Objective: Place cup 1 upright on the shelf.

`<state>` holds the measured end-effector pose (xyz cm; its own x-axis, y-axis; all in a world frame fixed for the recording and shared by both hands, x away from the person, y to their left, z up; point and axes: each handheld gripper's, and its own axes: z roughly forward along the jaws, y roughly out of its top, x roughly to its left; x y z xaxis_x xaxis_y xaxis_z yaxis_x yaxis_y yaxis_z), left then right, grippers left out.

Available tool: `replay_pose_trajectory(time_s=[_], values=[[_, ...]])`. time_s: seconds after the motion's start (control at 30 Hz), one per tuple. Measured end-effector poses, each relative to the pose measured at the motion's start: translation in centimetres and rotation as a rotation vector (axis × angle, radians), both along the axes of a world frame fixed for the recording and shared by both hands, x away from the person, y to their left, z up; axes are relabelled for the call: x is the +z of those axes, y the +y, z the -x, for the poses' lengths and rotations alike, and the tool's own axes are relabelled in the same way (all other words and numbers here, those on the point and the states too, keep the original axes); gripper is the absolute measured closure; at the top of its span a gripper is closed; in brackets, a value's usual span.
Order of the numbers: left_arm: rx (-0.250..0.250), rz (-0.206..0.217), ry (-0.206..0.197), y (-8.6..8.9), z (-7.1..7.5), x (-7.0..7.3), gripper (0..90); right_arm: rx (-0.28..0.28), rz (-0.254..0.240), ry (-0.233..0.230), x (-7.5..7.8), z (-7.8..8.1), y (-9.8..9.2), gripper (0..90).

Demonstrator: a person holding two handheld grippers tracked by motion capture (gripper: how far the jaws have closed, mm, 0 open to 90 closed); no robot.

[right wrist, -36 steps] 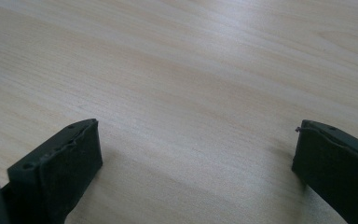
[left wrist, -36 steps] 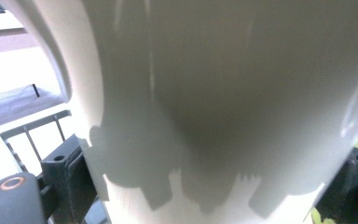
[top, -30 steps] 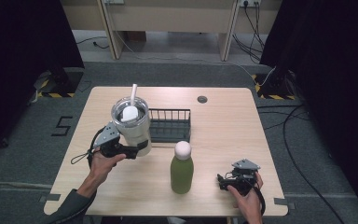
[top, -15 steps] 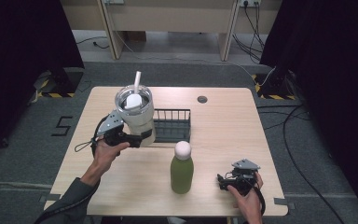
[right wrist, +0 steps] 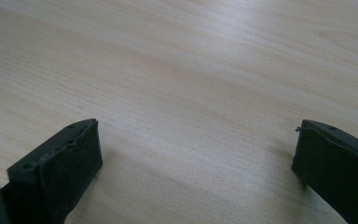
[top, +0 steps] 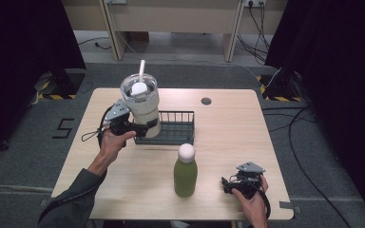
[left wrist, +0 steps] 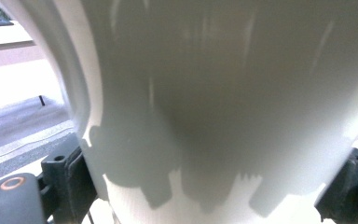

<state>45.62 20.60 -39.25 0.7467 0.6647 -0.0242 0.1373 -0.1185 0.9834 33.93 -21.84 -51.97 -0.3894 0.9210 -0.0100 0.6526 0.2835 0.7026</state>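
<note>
White tumbler (top: 141, 108) with straw: I am clamping its base in my left gripper (top: 138, 127), carrying it above the wire rack's (top: 177, 134) 9 o'clock edge. Not yet set down. My right gripper (top: 229, 185) is resting wide, empty, at the green bottle's (top: 185, 172) 3 o'clock.

The tumbler (top: 142, 107) is creamy white with a clear lid and a pale straw (top: 141, 71), and it reads as plain off-white with grey shadows in the left gripper view (left wrist: 223, 102). Just beside it, the wire rack (top: 173, 128) is black. Nearer the person from the rack, the bottle (top: 185, 173) is olive green with a white round cap. The table (top: 228, 137) is light wood with a fine grain and one dark round grommet (top: 206, 100). Both grippers are black, the left gripper (top: 140, 127) and the right gripper (top: 225, 184), each bearing a grey plate. The person's sleeve (top: 71, 199) is dark grey-green.
</note>
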Motion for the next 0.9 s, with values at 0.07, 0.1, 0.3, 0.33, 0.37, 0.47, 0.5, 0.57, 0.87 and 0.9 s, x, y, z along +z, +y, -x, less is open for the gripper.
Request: replay_pose_trajectory(time_s=[0.07,0.1,0.3,0.33,0.37,0.47,0.5,0.57,0.87,0.9], values=[[0.005,-0.002,-0.002,0.0,-0.3,0.1,10.9,0.000,0.000,0.000,0.0,0.0,0.0,1.2],[0.009,-0.001,-0.004,0.0,-0.5,0.2,10.9,0.000,0.000,0.000,0.0,0.0,0.0,1.2],[0.028,0.014,0.003,0.0,-1.5,0.4,10.9,0.000,0.000,0.001,0.0,0.0,0.0,1.2],[0.029,0.014,0.003,0.0,-1.6,0.5,10.9,0.000,0.000,0.000,0.0,0.0,0.0,1.3],[0.033,0.012,0.003,0.0,-1.8,0.5,10.9,0.000,0.000,0.000,0.0,0.0,0.0,1.2],[0.042,0.012,0.005,0.1,-2.2,0.4,10.9,0.000,0.000,0.000,0.0,0.0,0.0,1.2],[0.043,0.012,0.007,0.1,-2.4,0.4,11.0,0.000,0.000,0.000,0.0,0.0,0.0,1.3],[0.049,0.012,0.011,0.1,-2.6,0.2,10.9,-0.001,0.000,0.000,0.0,0.0,0.0,1.2],[0.067,0.008,0.020,0.1,-3.6,-0.5,10.9,0.000,0.000,0.003,0.0,0.0,0.0,1.2],[0.069,0.010,0.021,0.2,-3.7,-0.6,10.9,0.000,0.000,0.003,0.0,0.0,0.0,1.2]])
